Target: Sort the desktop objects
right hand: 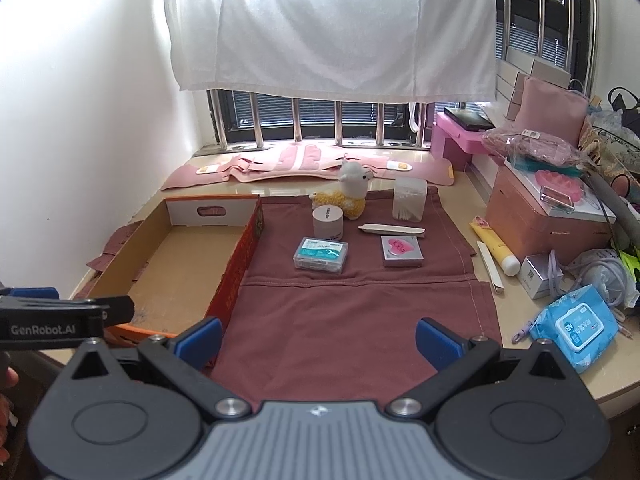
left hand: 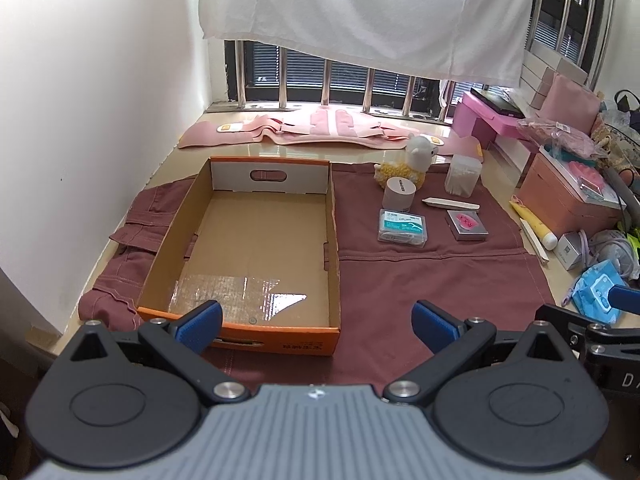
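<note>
Windowsill desk, maroon cloth [right hand: 352, 304] spread over it, white curtain [right hand: 332, 24] hanging above the barred window. Your left gripper [left hand: 318, 326] has its jaws spread wide, nothing between them; they hover at the near end of the box [left hand: 256, 240], left pad over its near orange wall, right pad over bare cloth. Box is cardboard, open-topped, nothing in it but tape on the floor. Your right gripper [right hand: 318, 344] is also wide apart and holds nothing, over bare cloth, with the box's near right corner just beyond its left pad. Items to sort sit well ahead of the right jaws, all on the cloth: floss case [right hand: 321, 255], compact [right hand: 401, 251] with a pink heart just right of it, white jar [right hand: 328, 222] behind the floss case, nail file [right hand: 392, 229] behind the compact, alpaca toy [right hand: 348, 192] and swab tub [right hand: 409, 198] farthest back. From the left jaws the same group lies ahead and to the right. Wipes pack [right hand: 576, 326] sits off the cloth, right of the right jaws. Yellow tube [right hand: 496, 249] lies at the cloth's right edge.
</note>
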A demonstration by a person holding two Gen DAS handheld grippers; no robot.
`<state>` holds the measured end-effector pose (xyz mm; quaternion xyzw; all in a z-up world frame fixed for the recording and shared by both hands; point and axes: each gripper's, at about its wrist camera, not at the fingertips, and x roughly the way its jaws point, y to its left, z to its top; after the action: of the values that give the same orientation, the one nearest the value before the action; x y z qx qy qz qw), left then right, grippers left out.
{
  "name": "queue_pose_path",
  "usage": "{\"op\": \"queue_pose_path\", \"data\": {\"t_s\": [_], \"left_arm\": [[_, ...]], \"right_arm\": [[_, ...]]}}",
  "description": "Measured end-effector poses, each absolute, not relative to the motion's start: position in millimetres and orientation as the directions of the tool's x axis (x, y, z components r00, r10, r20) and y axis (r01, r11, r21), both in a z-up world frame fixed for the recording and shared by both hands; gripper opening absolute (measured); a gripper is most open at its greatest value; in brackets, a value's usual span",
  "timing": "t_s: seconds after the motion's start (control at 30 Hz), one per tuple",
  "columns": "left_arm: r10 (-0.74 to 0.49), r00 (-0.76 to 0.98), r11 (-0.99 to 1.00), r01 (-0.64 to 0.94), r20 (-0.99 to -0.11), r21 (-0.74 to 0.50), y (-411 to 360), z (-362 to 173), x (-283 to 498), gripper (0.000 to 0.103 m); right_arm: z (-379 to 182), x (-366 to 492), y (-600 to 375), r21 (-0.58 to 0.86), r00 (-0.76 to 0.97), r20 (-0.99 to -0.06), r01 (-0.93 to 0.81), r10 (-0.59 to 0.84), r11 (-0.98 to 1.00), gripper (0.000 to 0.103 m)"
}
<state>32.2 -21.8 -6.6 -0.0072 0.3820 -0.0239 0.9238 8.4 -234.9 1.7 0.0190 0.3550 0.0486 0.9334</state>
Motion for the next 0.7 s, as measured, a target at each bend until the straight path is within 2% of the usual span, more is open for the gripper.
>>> {"op": "queue_pose_path", "data": {"t_s": [0.7], "left_arm": [[-0.115,0.718,0.989,0.144,-0.686,-0.015,-17.4,-3.6,43.7,0.103]], "right_arm": [[-5.7,-2.0,-222.1,0.105,0.75,-0.658,0.015,0.059,0.994,0.103]]}}
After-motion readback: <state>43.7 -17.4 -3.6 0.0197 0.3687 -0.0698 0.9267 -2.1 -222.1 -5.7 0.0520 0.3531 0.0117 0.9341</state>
